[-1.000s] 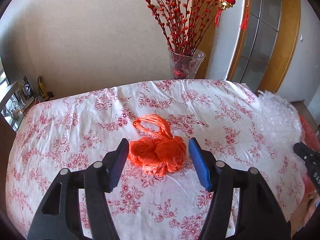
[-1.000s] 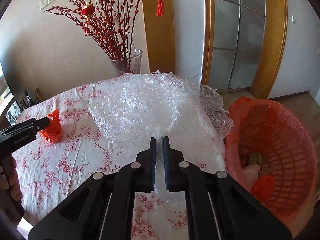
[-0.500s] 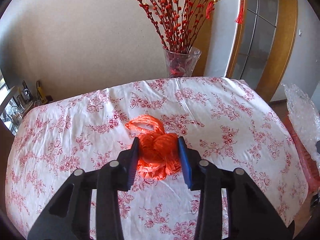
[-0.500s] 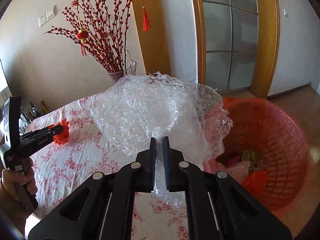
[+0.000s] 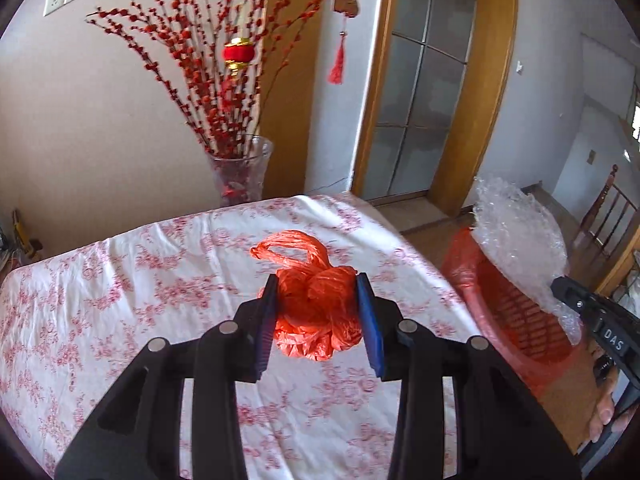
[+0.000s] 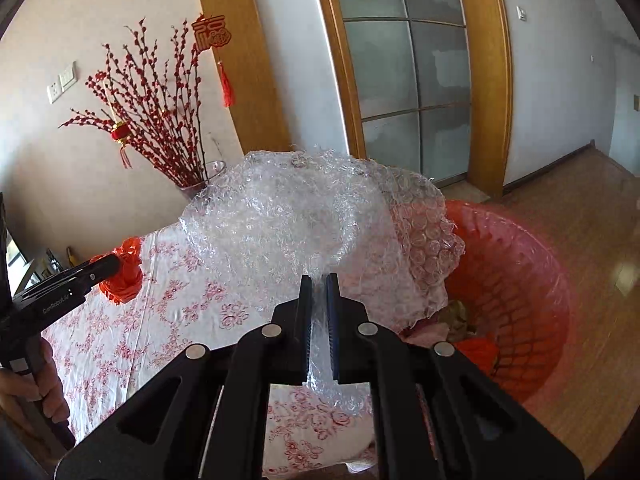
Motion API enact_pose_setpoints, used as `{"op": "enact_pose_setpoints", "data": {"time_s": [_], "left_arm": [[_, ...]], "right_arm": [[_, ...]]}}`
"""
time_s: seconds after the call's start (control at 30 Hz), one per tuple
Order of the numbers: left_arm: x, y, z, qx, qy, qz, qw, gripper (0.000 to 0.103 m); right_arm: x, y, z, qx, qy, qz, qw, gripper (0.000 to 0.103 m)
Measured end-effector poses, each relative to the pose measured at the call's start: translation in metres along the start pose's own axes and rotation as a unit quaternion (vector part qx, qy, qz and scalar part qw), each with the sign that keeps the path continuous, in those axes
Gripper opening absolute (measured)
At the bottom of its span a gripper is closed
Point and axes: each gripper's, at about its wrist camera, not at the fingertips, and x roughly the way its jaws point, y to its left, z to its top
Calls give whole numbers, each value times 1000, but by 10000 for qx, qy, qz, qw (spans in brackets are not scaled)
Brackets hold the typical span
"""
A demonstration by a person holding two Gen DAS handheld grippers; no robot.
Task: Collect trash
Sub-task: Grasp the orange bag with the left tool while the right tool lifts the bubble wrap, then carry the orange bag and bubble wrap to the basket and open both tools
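Note:
My left gripper (image 5: 318, 312) is shut on a crumpled orange plastic bag (image 5: 314, 312) and holds it above the floral tablecloth (image 5: 120, 300); the bag also shows in the right wrist view (image 6: 124, 272). My right gripper (image 6: 319, 320) is shut on a sheet of clear bubble wrap (image 6: 304, 220), held up at the table's right edge beside the red basket (image 6: 532, 280). In the left wrist view the bubble wrap (image 5: 520, 236) hangs over the basket (image 5: 500, 308). The basket holds some trash.
A glass vase of red berry branches (image 5: 240, 168) stands at the table's far edge by the wall. A wooden-framed glass door (image 6: 408, 92) is behind. Wooden floor (image 6: 592, 208) lies to the right of the basket. A wooden chair (image 5: 612, 208) stands far right.
My left gripper closed on the orange bag and lifted it off the table, turning right. My right gripper carried the bubble wrap up and right to the basket.

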Motion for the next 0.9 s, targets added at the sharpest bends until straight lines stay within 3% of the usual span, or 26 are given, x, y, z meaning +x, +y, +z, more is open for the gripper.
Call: {"op": "enact_pose_setpoints", "data": {"time_s": [0.37,0.9], "left_arm": [[8,-95,3,504,-22,-899,9947,38],[60,-180,-8,867,361,-1607,9825,38]], "right_arm": [[-18,-53,-4,491,-168,-395,9979,8],[-19,-124,-9,1381,-122,-554,9888,8]]}}
